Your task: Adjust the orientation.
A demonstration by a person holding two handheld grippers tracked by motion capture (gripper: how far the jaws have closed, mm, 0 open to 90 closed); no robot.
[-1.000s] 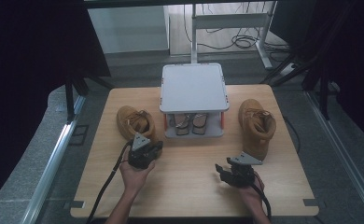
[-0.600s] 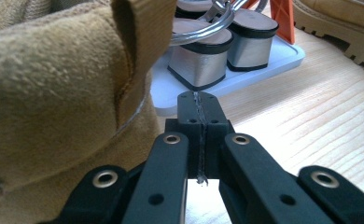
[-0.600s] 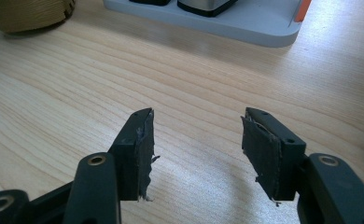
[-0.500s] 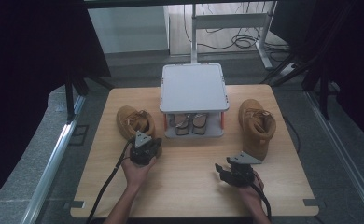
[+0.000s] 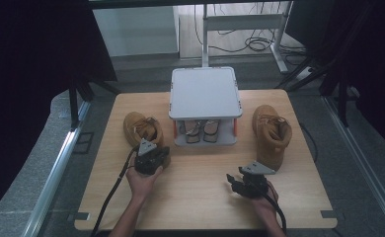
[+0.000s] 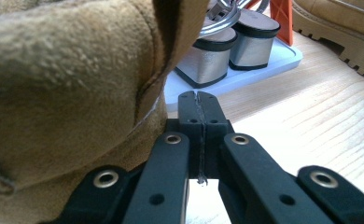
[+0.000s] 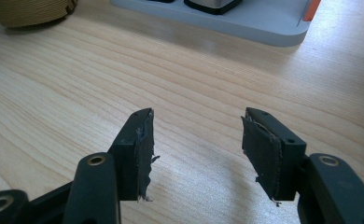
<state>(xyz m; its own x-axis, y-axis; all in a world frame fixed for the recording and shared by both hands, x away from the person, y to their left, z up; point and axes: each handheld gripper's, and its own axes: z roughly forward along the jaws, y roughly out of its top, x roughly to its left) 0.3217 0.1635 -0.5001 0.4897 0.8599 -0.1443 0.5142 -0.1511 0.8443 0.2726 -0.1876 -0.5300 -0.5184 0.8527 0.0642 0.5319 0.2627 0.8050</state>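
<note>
Two tan suede boots stand on the wooden table, the left boot (image 5: 140, 127) and the right boot (image 5: 272, 134), either side of a grey two-level rack (image 5: 205, 93). My left gripper (image 5: 149, 154) is shut with nothing in it, its tips (image 6: 199, 100) right beside the left boot's (image 6: 63, 79) heel collar. My right gripper (image 5: 236, 181) hovers low over bare wood in front of the rack, open (image 7: 196, 140) with nothing between the jaws.
A pair of silver block-heeled shoes (image 6: 227, 49) sits on the rack's lower white shelf (image 6: 283, 60), between orange posts (image 6: 283, 11). The rack's base (image 7: 245, 21) lies ahead of my right gripper. Bare wood (image 5: 195, 197) stretches along the front of the table.
My left gripper has moved forward up against the heel of the left boot. The right gripper has stayed about where it was.
</note>
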